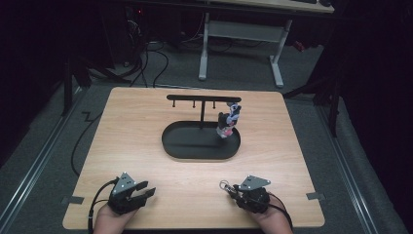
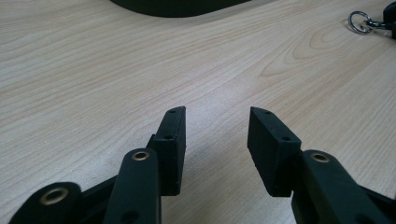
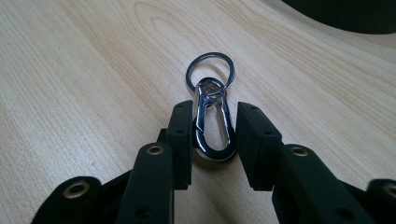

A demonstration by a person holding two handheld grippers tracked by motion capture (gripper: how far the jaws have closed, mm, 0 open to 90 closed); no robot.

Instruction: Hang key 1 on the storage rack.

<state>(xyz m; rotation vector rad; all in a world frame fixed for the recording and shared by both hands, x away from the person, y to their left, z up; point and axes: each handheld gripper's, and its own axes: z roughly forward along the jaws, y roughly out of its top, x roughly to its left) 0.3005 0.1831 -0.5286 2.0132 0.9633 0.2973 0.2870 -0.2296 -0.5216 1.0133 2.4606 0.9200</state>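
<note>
My right gripper (image 3: pixel 215 109) is shut on a silver carabiner clip (image 3: pixel 212 126), its jaws pressing the clip's two sides. A round key ring (image 3: pixel 210 70) on the clip's tip sticks out past the jaws, just above the wooden table. In the high view this gripper (image 1: pixel 235 190) rests near the front right edge, ring (image 1: pixel 224 185) pointing left. At the front left, my left gripper (image 1: pixel 146 189) is open, and its jaws (image 2: pixel 217 112) hold nothing. A black hook stand (image 1: pixel 200 99) rises from an oval black tray (image 1: pixel 185 146). A small toy keychain (image 1: pixel 229 122) hangs from its right hook.
The wooden table (image 1: pixel 136 126) is bare around the tray. A person's hands hold both grippers at the front edge. The key ring (image 2: pixel 359 22) shows far right in the left gripper view. A desk frame and cables stand on the floor behind.
</note>
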